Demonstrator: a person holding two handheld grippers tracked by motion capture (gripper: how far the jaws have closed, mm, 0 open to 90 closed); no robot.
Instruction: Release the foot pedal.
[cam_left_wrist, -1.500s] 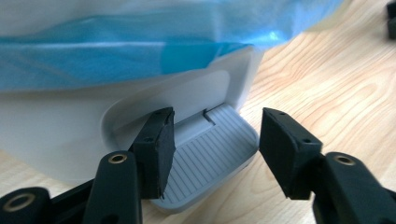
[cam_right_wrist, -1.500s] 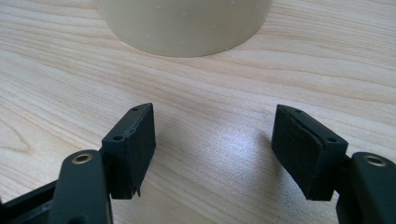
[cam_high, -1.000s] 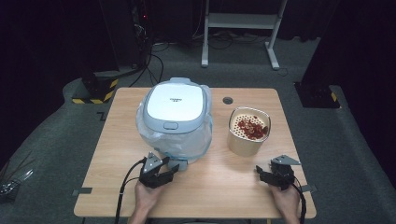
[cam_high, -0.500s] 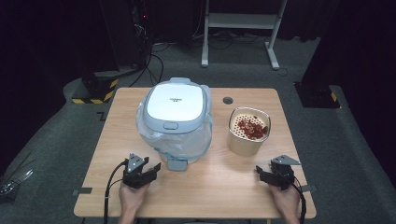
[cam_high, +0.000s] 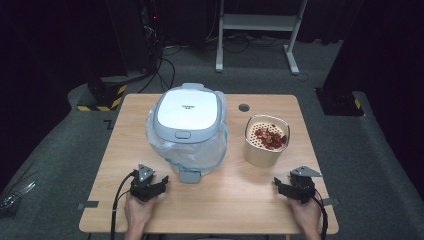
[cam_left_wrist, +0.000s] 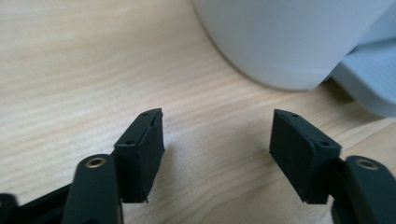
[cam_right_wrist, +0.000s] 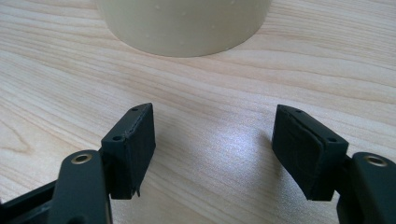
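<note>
High view: a light wooden table (cam_high: 210, 210) carries a white and pale-blue rice cooker (cam_high: 187, 125) with its lid shut, standing in a clear plastic bag (cam_high: 157, 140) a little toward 11 o'clock from the table's middle. A pale-blue tab (cam_high: 188, 175) juts from the cooker's base toward 6 o'clock. At 3 o'clock from the cooker, apart from it, stands a cream pot (cam_high: 265, 141) with a perforated insert and a heap of red pieces (cam_high: 270, 137) inside. A small dark round hole (cam_high: 244, 107) sits in the tabletop at 12 o'clock from the pot.

Near the table's 7 o'clock corner, the left gripper (cam_high: 159, 182) rests in the person's left hand (cam_high: 139, 212), pointing toward the cooker; it lies at 9 o'clock from the tab, close to it but not touching. Its jaws have just been opening and now stand wide, with bare wood between them. In the left gripper view, the left gripper (cam_left_wrist: 217, 135) faces the cooker's rounded white wall (cam_left_wrist: 285, 37) at 1 o'clock, with the tab (cam_left_wrist: 369, 84) at 2 o'clock.

Toward 5 o'clock, the right gripper (cam_high: 276, 184) sits in the right hand (cam_high: 306, 215), at 6 o'clock from the pot and well clear of it. In the right gripper view, the right gripper (cam_right_wrist: 215, 126) stands spread apart over bare wood, the pot's cream base (cam_right_wrist: 187, 25) at 12 o'clock.
</note>
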